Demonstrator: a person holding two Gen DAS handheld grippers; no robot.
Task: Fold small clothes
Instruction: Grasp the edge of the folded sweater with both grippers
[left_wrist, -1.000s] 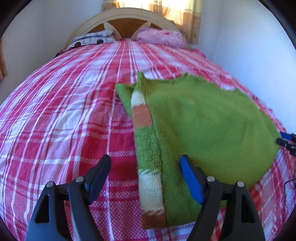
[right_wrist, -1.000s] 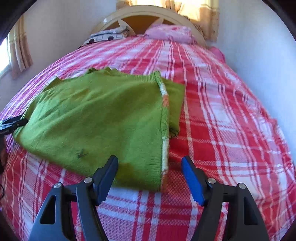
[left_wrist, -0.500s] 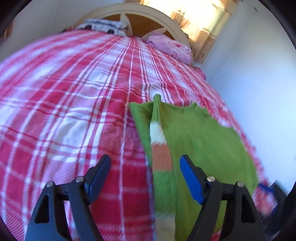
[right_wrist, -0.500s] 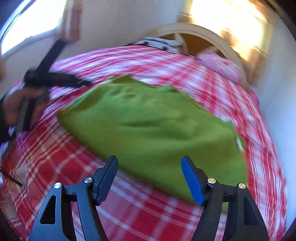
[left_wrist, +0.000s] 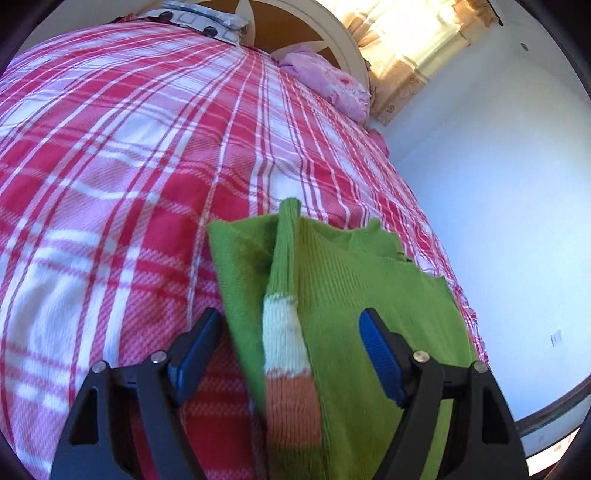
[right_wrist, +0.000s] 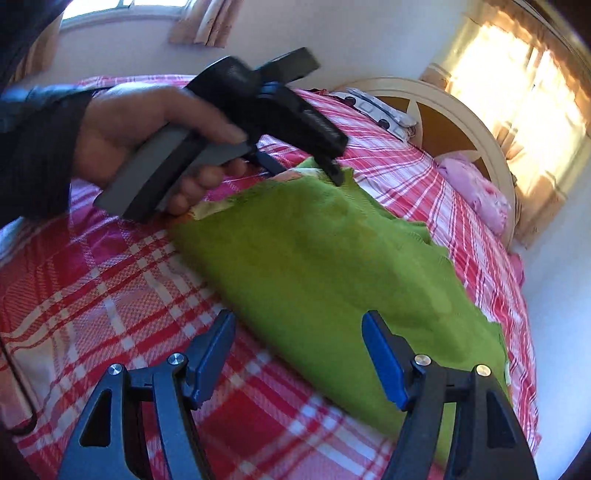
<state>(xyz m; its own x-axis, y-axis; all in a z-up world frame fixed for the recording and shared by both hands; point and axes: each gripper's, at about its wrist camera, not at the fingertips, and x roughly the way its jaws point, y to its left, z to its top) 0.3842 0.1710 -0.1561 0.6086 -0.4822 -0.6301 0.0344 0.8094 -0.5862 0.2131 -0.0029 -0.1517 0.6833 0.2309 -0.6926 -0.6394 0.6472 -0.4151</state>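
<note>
Lining up both grippers over the green sweater (left_wrist: 369, 295) on the bed (left_wrist: 129, 166): left gripper (left_wrist: 291, 350) and right gripper (right_wrist: 299, 350) gape wide, holding nothing. Next, I reckon, pinch an edge each and fold.

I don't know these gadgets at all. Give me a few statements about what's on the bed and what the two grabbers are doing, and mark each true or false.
1. A green knitted sweater lies on a red and white checked bedspread. True.
2. The right gripper is clamped shut on the sweater. False: its jaws stand open with nothing pinched between them.
3. The sweater has a sleeve with white and orange bands. True.
4. The left gripper is lifting the sweater off the bed. False: its jaws are open over the striped sleeve, and the sweater lies on the bed.
5. A pink pillow sits near the headboard. True.
</note>
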